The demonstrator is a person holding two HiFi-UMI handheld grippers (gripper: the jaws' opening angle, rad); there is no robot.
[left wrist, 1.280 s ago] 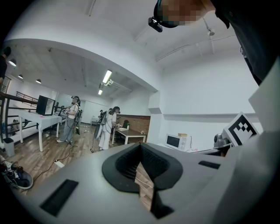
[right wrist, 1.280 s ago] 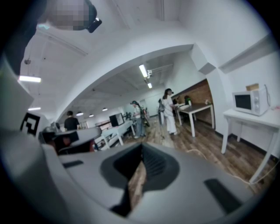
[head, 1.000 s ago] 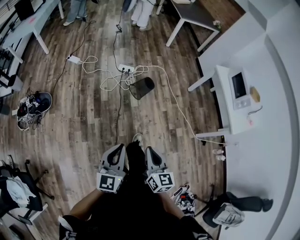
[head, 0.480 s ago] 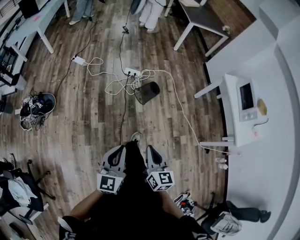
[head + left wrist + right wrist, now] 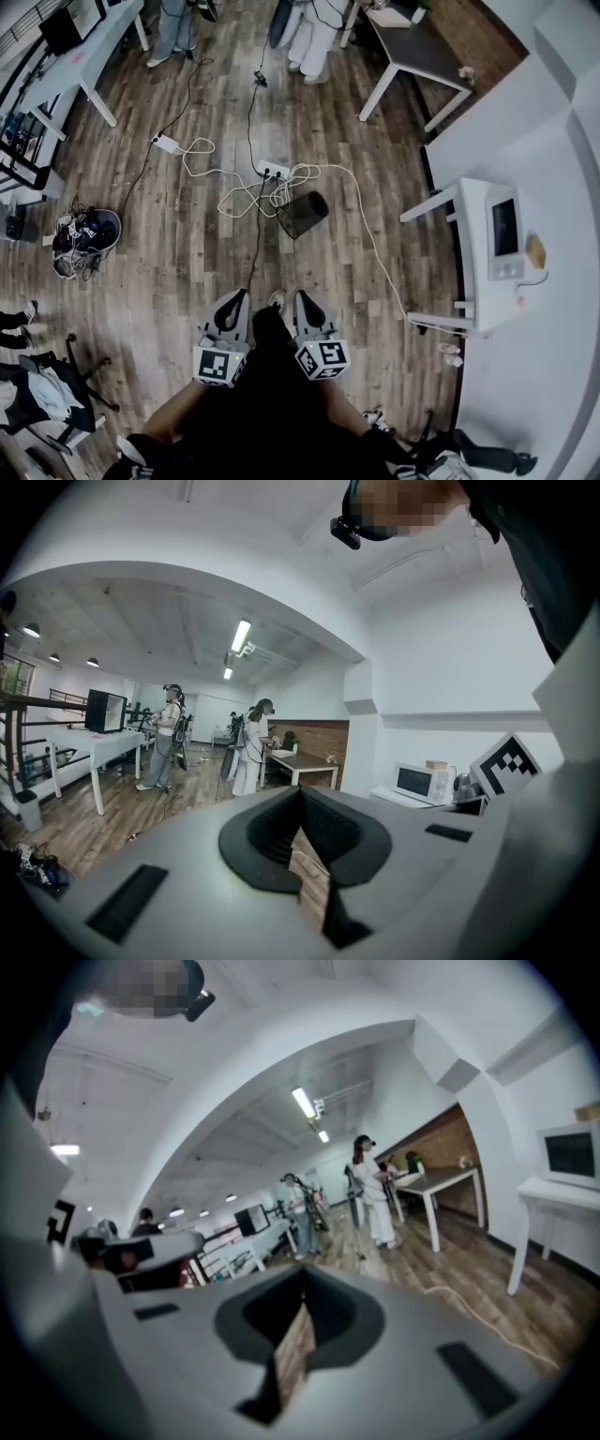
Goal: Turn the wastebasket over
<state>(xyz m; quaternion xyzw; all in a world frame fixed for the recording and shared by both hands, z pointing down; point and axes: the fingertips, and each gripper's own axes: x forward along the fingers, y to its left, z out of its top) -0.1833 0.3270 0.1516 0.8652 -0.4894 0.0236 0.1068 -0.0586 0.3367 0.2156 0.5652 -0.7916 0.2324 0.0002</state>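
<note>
Wastebasket (image 5: 302,215) on its side, centre frame
Left gripper (image 5: 238,294) and right gripper (image 5: 302,296) clenched, empty; cords (image 5: 246,194) just beside it could snag a lift.

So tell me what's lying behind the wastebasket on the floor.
Just beyond the wastebasket lies a white power strip with a tangle of white cables close to the basket. What the basket itself covers, and its dark inside, cannot be seen.
</note>
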